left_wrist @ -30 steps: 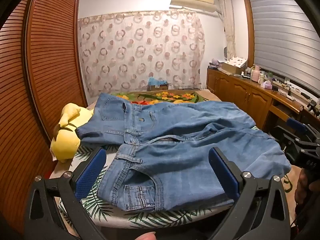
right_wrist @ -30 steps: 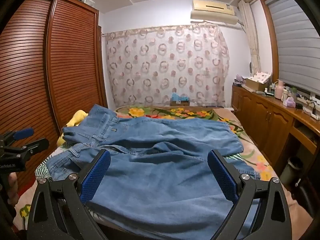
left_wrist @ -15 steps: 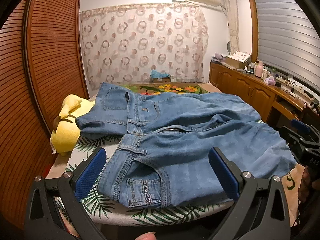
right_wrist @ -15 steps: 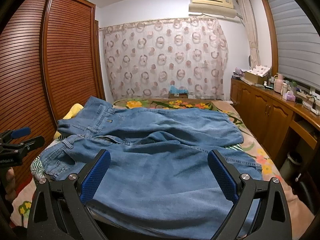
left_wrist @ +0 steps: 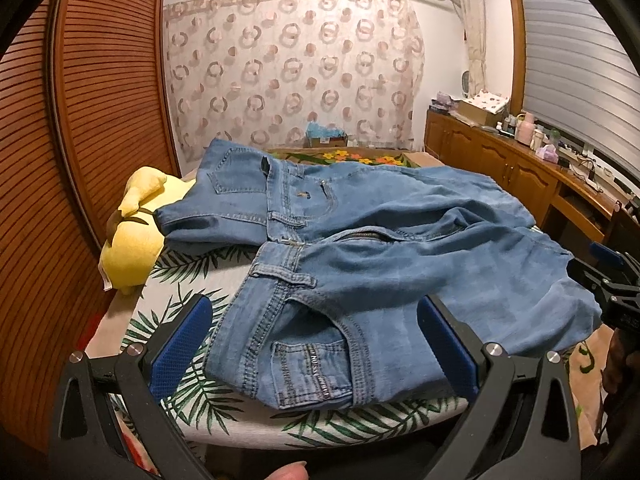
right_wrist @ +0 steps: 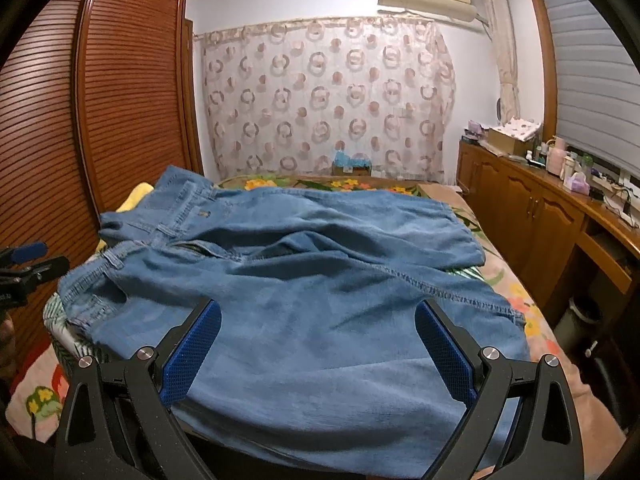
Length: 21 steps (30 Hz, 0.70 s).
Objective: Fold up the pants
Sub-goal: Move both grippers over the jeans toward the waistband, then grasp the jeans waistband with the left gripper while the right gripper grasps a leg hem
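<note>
jeans (left_wrist: pixel 384 280) spread flat on bed (left_wrist: pixel 208 408) | left gripper (left_wrist: pixel 316 344) jaws apart at waistband, right gripper (right_wrist: pixel 320 344) jaws apart over leg | grip near edge at both ends, lift together

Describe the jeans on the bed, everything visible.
The jeans are light blue denim, spread flat and unfolded across the bed, waist to the left, legs running right. A stitched back pocket, belt loops and open fly show. The far waist corner rests on a yellow plush toy. Neither open tongs touch them.
</note>
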Available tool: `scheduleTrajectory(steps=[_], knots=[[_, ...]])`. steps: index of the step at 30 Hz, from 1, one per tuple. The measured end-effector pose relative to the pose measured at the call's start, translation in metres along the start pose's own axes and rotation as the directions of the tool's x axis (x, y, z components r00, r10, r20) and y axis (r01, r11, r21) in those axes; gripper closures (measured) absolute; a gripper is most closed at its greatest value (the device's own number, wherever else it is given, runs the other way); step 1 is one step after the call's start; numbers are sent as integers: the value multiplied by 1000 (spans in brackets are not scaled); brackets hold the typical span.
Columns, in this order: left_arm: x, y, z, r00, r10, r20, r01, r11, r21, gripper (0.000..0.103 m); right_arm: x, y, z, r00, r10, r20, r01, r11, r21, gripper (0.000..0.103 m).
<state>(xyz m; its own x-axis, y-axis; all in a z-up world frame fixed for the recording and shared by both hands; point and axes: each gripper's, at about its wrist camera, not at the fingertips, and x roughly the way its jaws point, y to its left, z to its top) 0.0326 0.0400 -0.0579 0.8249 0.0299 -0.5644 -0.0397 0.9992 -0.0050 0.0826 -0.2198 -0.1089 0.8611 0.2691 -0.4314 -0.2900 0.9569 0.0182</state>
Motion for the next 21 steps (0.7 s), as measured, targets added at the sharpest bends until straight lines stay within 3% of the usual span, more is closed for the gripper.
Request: scheduleTrajectory(steps=[13,21], knots=[[25,49,-25,998,-2,-60,0,999,-35,1,15,-11,5,993,8,-118,-13,999,-34,5],[33,69,-39,996,-16,-89,11,998,-66,24,5,-27,12,990,-33,-139,29,999,-29,5]])
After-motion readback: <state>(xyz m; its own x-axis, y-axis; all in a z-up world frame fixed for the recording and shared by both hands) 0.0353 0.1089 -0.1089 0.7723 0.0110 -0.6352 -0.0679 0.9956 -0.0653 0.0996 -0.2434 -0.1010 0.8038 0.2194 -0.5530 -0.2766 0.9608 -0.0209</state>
